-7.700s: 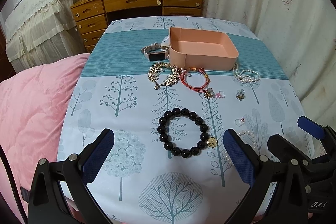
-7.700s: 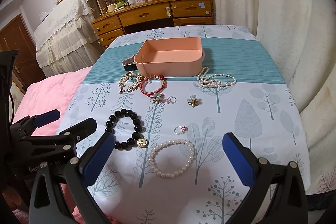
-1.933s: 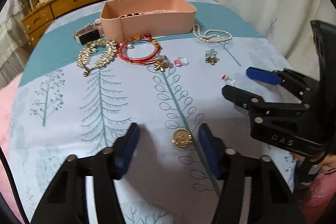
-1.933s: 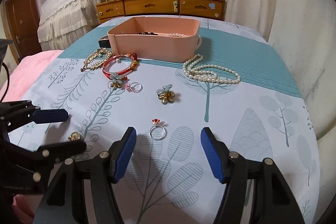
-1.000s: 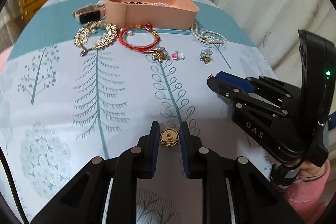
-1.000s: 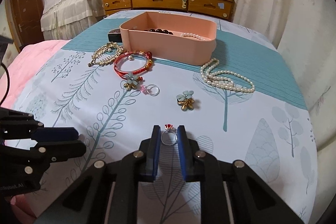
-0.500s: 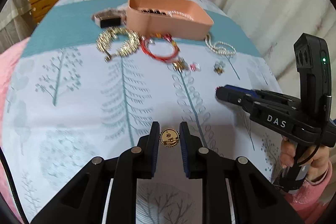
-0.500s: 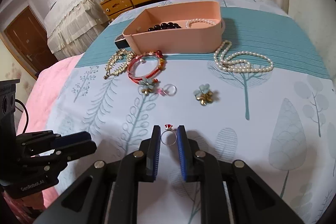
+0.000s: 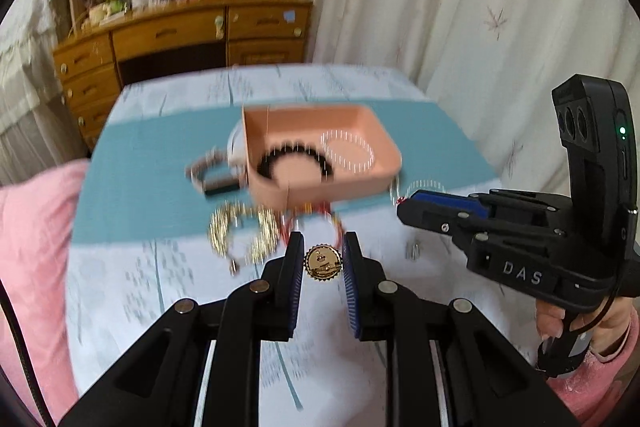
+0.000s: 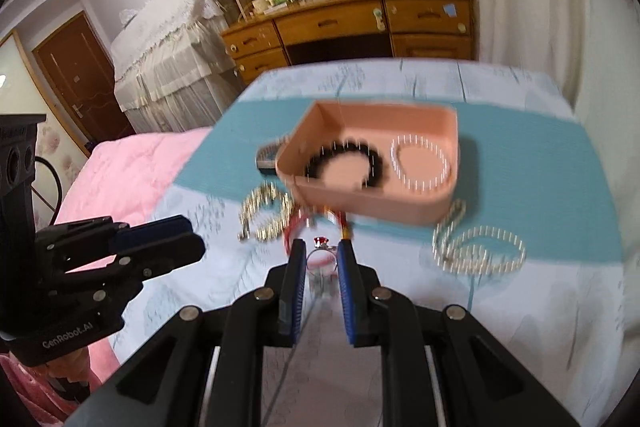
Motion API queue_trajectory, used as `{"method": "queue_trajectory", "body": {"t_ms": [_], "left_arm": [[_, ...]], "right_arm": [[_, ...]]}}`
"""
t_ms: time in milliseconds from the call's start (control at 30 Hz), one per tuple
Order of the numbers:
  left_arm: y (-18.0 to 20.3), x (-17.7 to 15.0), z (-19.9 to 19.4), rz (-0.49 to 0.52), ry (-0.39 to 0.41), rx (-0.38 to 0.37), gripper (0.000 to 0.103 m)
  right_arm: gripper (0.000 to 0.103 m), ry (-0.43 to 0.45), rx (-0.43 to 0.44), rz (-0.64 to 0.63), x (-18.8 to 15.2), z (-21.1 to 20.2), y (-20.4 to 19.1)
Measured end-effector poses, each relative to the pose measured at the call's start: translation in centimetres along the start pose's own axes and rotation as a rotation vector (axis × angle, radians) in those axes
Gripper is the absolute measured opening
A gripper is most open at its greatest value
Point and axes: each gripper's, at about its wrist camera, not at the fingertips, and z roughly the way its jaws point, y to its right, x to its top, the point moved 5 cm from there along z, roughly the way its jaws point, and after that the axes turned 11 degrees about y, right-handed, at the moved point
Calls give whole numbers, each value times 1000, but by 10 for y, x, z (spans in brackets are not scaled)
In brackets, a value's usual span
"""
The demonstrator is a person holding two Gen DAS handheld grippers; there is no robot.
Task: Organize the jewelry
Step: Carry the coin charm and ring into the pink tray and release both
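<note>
Your left gripper stays clamped on the gold pendant, and your right gripper on the red-stone ring. Since a second ago both have lifted off the tablecloth; the pink tray, holding two bracelets, now sits closer ahead.

Shiny gold metal charm, matt pink plastic tray, printed cloth tablecloth
</note>
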Motion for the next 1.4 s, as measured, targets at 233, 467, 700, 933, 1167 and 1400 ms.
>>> {"method": "queue_trajectory", "body": {"t_ms": [233,467,700,933,1167,1400], "left_arm": [[-3,57,28,18,62,-20,17],[-9,81,75,-23,49,-34,17],[-17,73,101,-100,-21,-42,23],[-16,73,95,-82,-22,2,32],[-7,66,80,-76,-38,-2,44],[6,31,62,-80,-83,-14,51]], "right_arm": [[16,59,-5,-35,45,8,9],[16,70,-38,-6,62,26,34],[18,43,-73,49,57,42,59],[39,69,-78,49,59,33,59],[39,90,-119,46,59,10,63],[39,95,-163,39,45,-22,66]]}}
